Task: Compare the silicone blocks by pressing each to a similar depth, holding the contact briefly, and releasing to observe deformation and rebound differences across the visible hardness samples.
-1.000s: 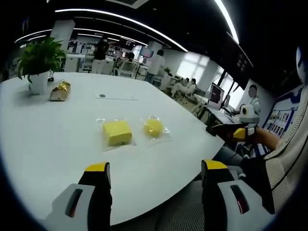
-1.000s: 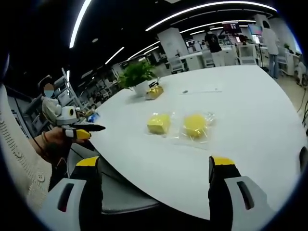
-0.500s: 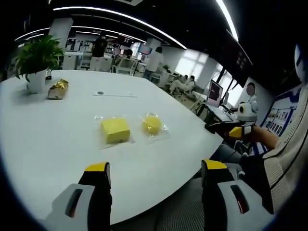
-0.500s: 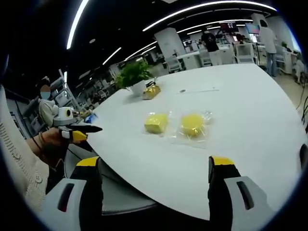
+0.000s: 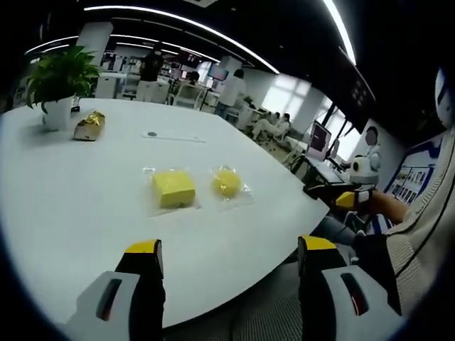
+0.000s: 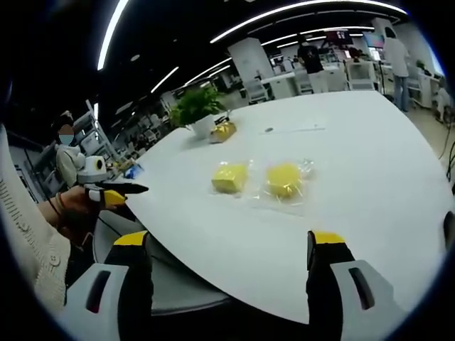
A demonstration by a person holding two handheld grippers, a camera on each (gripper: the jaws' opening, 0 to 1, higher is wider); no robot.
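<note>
From my left gripper view I see a potted plant [image 5: 58,82] at the far left of the white table [image 5: 71,206], a gold foil-wrapped packet [image 5: 89,126] just beside it. Near mid-table lie the square yellow silicone block [image 5: 173,189] and the rounder yellow silicone block [image 5: 227,182], each in clear crinkled plastic, close but apart. Nothing stands between them and my left gripper [image 5: 226,259], released, jaws wide, holding nothing. The right gripper [image 5: 341,193] shows at the table's edge; from there I cannot tell its state, but its own view shows its jaws spread and empty.
</note>
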